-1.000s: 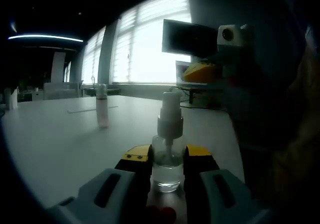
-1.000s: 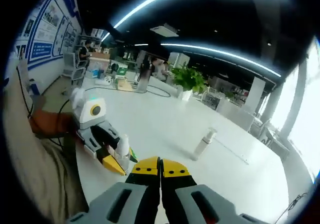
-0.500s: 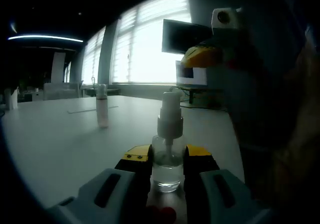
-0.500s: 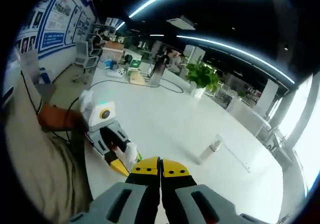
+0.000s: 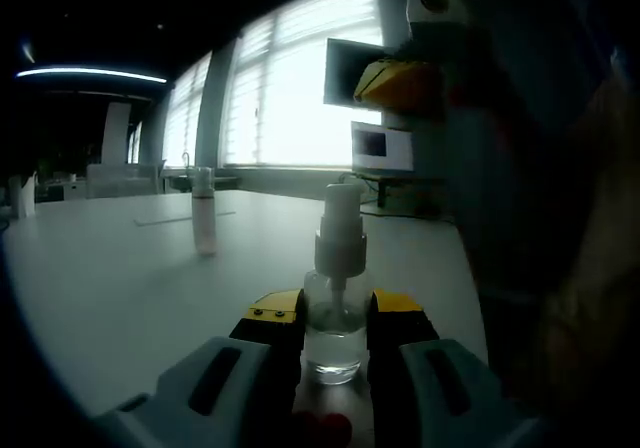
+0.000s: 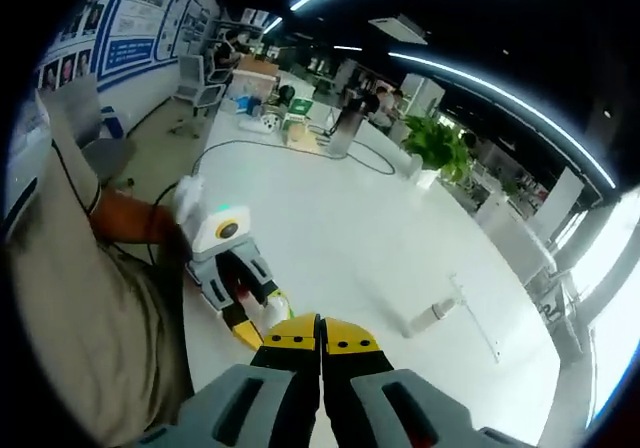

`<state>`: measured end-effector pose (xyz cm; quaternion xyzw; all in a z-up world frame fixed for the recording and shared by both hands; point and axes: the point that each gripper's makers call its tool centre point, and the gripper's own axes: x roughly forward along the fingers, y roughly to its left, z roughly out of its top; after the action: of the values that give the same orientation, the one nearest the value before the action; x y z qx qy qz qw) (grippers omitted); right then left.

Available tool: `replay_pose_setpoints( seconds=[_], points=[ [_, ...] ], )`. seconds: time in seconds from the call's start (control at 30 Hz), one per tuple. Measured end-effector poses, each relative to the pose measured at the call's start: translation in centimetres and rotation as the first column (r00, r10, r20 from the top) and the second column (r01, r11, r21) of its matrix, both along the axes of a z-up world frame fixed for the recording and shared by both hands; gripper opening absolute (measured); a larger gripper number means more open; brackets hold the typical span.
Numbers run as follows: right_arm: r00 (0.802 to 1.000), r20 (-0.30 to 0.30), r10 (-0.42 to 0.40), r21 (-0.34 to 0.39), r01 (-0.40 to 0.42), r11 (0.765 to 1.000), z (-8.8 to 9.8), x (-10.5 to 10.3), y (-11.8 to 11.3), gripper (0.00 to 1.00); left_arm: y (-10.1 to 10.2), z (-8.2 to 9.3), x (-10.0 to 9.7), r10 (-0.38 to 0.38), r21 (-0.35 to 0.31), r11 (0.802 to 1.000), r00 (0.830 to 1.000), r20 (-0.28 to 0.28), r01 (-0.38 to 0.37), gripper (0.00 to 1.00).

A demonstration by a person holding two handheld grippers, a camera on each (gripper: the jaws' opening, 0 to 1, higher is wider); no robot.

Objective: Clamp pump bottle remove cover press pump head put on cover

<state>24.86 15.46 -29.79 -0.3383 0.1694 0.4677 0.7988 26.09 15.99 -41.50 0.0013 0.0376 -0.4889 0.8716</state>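
1. Your left hand-held gripper [image 5: 335, 318] is clamped on the pump bottle [image 5: 336, 308], its yellow-tipped jaws pressing the clear lower body from both sides; the bottle stands upright on the white counter [image 5: 120, 278].
2. The white pump head [image 5: 341, 223] is bare and rises well above the jaws.
3. The cover [image 5: 204, 213], a slim clear tube, stands upright on the counter well apart from the bottle, to the left in the left gripper view.
4. Your right hand-held gripper [image 6: 321, 336] has its jaws pressed together with nothing between them. It is raised above the counter, looking down on the left one [image 6: 245, 288] and the bottle [image 6: 272, 311].
5. The bottle sits near the counter's edge on your side; beyond it the counter lies wide and bare up to the cover [image 6: 432, 315].
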Motion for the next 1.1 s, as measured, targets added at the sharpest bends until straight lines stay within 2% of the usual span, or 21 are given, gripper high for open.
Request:
replay_pose_setpoints(
  seconds=[0.1,0.33,0.67,0.87,1.1],
  points=[
    [0.999,-0.037,0.038,-0.013,-0.039,0.999,0.0,-0.5,1.0,0.0,0.0,0.0,0.0,-0.001,0.002,1.0,1.0,0.003,0.001,0.16],
    [0.996,-0.048,0.079,-0.081,-0.082,0.993,-0.3,-0.8,2.2,0.0,-0.1,0.0,-0.1,-0.003,0.004,1.0,1.0,0.006,0.003,0.16],
    [0.992,-0.073,0.107,-0.184,-0.119,0.976,-1.6,-0.5,2.9,0.0,-0.1,0.0,-0.2,-0.003,0.005,1.0,1.0,0.009,0.003,0.16],
    [0.988,-0.099,0.117,-0.21,-0.135,0.968,-2.4,-0.4,3.4,0.0,-0.1,0.0,-0.3,-0.003,0.005,1.0,1.0,0.01,0.003,0.16],
    [0.982,-0.134,0.133,-0.275,-0.165,0.947,-3.3,-0.7,3.4,0.0,-0.2,0.1,-0.4,-0.005,0.005,1.0,1.0,0.009,0.005,0.16]
  ],
)
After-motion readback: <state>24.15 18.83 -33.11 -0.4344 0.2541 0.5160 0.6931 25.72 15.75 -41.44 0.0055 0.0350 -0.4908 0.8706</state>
